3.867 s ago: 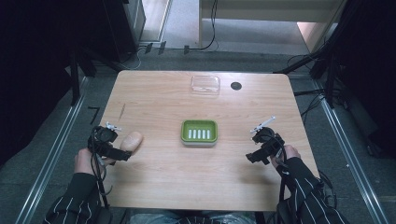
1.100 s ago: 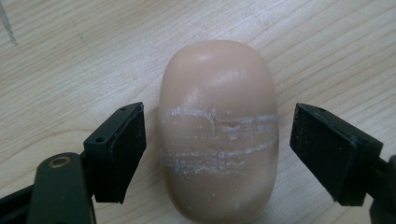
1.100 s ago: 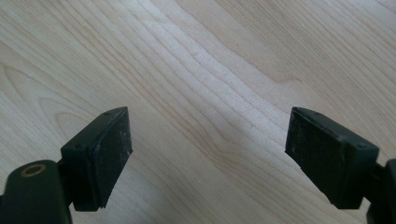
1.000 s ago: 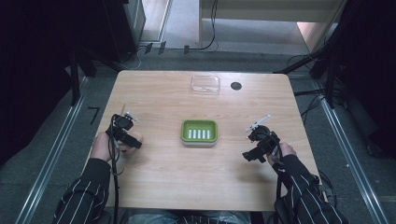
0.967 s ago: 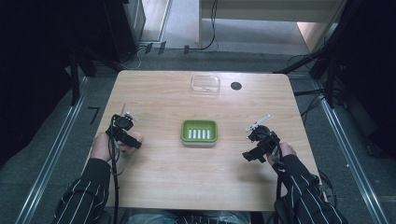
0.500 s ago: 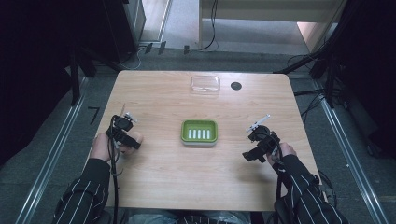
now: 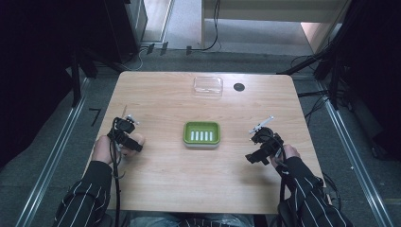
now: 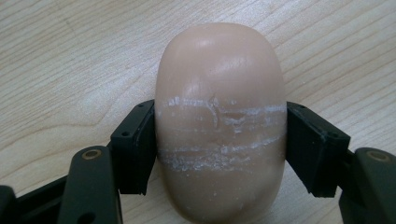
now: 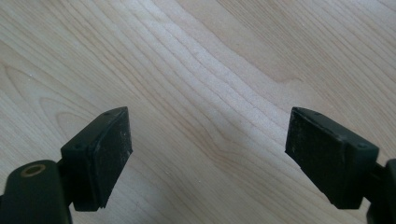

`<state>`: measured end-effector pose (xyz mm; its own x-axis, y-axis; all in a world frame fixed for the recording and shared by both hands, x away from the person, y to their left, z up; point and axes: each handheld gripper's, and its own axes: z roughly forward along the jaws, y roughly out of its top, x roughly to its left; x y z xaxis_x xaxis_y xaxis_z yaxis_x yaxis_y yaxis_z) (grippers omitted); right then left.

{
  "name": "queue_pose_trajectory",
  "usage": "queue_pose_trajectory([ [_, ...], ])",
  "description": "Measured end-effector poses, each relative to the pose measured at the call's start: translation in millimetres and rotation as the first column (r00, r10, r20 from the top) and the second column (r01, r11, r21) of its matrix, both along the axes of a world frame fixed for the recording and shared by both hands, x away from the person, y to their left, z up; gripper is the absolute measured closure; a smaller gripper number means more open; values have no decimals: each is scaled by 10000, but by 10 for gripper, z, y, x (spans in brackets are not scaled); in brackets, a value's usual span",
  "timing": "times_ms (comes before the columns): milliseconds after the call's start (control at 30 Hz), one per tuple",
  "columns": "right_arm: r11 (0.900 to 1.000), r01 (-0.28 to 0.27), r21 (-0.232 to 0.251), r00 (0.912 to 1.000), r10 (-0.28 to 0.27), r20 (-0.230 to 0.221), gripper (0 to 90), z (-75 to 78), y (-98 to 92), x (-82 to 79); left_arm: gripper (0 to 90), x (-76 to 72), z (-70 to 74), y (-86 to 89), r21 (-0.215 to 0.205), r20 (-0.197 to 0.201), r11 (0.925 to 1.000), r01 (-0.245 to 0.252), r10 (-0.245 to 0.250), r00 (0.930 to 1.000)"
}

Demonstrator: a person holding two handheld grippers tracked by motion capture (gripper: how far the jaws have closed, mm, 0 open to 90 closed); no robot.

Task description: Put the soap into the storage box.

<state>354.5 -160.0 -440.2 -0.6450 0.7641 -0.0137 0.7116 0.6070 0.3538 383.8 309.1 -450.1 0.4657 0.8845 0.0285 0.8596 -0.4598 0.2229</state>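
Note:
A beige oval soap bar lies on the wooden table at its left side, and my left gripper is shut on it, both black pads pressed against its scuffed flanks. From above, the left gripper covers most of the soap bar, with the hand behind it. A green soap dish with white ridges inside sits at the table's centre. At the right side my right gripper hovers open over bare wood; in its own view the right gripper has nothing between its jaws.
A clear plastic lid or box rests near the far edge, with a small black round spot to its right. Cables and dark stands ring the table; metal rails run along the floor on both sides.
Since the oldest frame the left gripper has moved right and forward onto the soap bar. Over the last second neither hand has visibly shifted.

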Motion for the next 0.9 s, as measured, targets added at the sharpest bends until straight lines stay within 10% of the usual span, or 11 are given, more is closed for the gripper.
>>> queue_pose_trajectory([
  [900, 10000, -30, -49, 10000, 29, -13, 154, 0, 4, 1, 335, -55, 35, 40, -67, 304, 10000, 64, -62, 9995],
])
